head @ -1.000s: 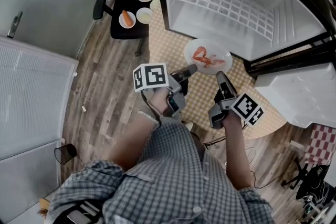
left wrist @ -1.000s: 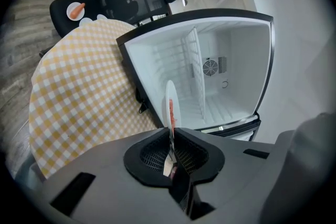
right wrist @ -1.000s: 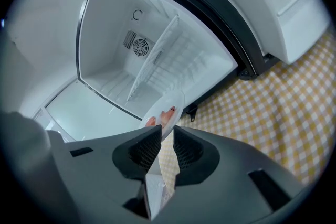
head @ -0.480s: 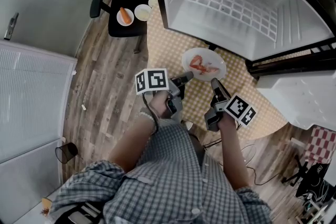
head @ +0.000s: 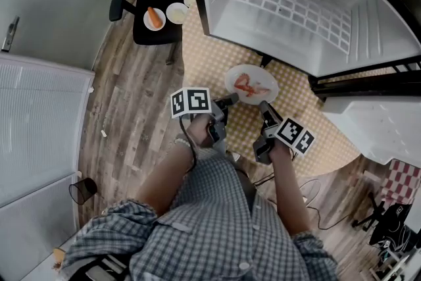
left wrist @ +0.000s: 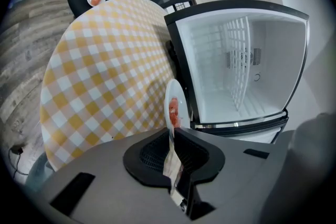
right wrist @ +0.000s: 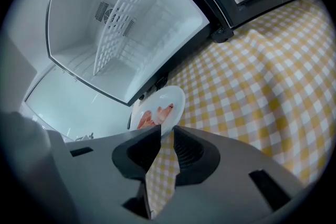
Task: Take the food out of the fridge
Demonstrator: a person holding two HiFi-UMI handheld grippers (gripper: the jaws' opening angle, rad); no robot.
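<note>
From the head view, we are holding one plate between us, the left gripper at its near-left rim and the right gripper at its near-right rim. The reddish food is lying on it. The plate is hanging over the checked table, just in front of the open fridge, whose shelf and floor are showing nothing at all. Three more dishes are sitting on the chair beyond the table.

In the left gripper view, we are seeing the plate edge-on, its rim pinched between the jaws. They have just been opening a touch, yet the rim is sitting tight between the pads.

In the right gripper view, the jaws are closing on the rim at their tips. The checked cloth is showing through the gap lower down, so we are judging this a grip, though the contact itself is hard to see.

As for progress, we are judging the fetching as nearly done. The fridge is looking empty and this appears to be the last plate. What is remaining is to set it down, most likely on the table below, and let go.
</note>
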